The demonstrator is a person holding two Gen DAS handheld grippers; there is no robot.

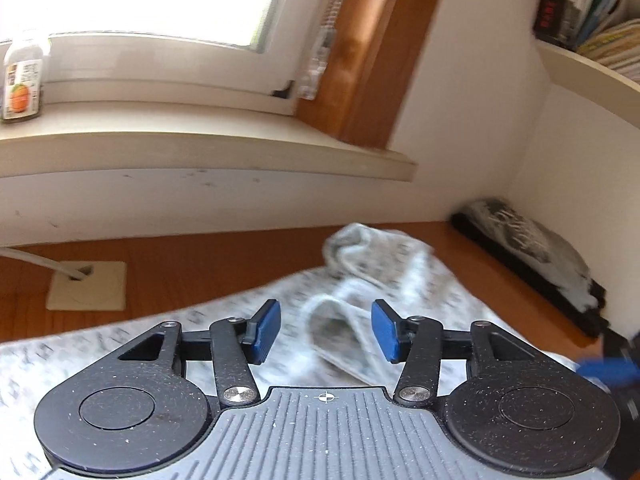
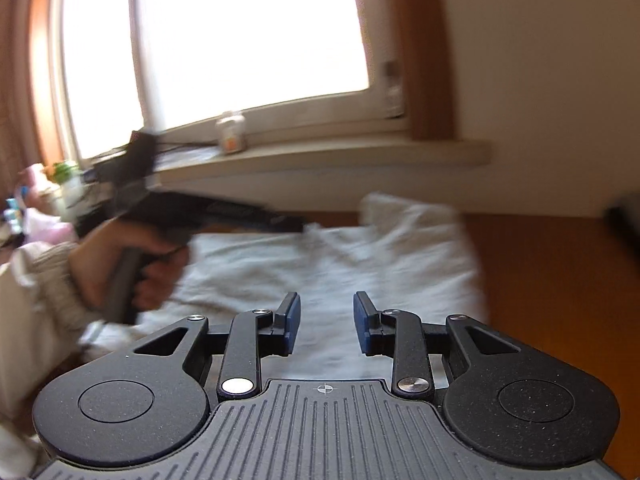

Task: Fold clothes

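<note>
Across the lower half of the left wrist view, a pale grey speckled garment lies rumpled on a warm orange-brown wooden table, a sleeve folded into a soft loop near the centre. Low in the frame, the left gripper holds its ribbed blue pads wide apart above the cloth, pinching nothing. At bottom centre of the right wrist view, the right gripper shows a narrower gap, also empty, over the same soft, creased fabric. At mid left there, a hand in a ribbed sleeve grips a dark handle. A glass bottle with an orange label stands on the cream windowsill, upper left.
</note>
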